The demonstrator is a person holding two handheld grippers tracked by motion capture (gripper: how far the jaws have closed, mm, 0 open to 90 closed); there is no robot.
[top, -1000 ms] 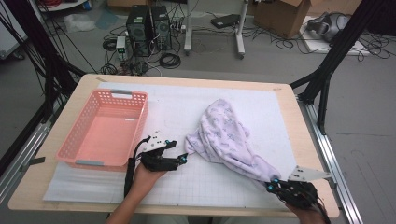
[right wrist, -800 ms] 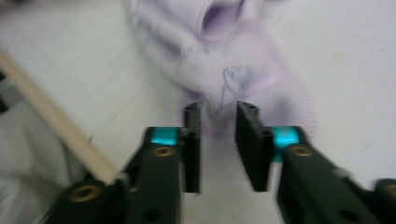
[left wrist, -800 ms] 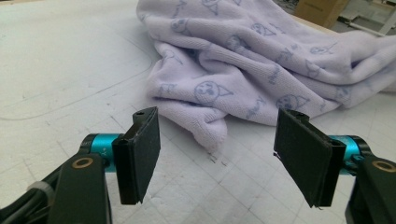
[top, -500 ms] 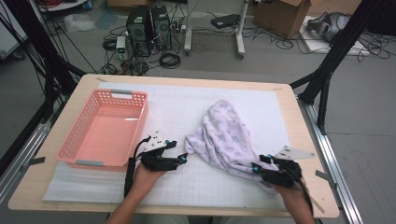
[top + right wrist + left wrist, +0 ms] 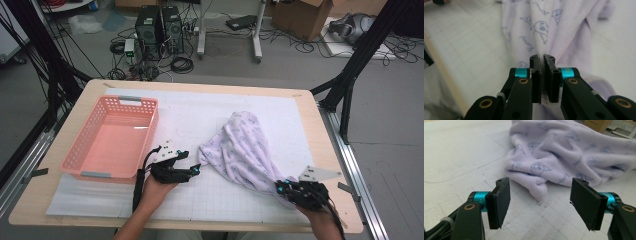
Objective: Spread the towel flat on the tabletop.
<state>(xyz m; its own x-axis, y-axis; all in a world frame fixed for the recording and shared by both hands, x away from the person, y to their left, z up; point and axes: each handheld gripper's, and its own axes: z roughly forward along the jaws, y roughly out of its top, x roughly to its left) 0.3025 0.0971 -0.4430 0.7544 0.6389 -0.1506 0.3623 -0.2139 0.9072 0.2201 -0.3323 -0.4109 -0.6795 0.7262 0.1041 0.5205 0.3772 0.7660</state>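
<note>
Your right hand-held gripper [image 5: 284, 189] was clamped on the towel [image 5: 245, 150] at lower right; towel ran diagonally to centre frame, its near corner just ahead of your open left hand-held gripper [image 5: 540, 201].

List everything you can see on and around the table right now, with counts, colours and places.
Lilac printed terry towel: one, crumpled, right of table centre.
Pink plastic lattice basket: one, on the table's left part; nothing visible inside.
White gridded mat: one, covers most of the tabletop.
Light wooden table: one.
Black computer towers: two, on the floor beyond the table, amid cables.
Brown cardboard box: one, floor, far right.
Left gripper: black, open, just short of the towel's near left corner.
Right gripper: black, shut on the towel's near right end.
</note>
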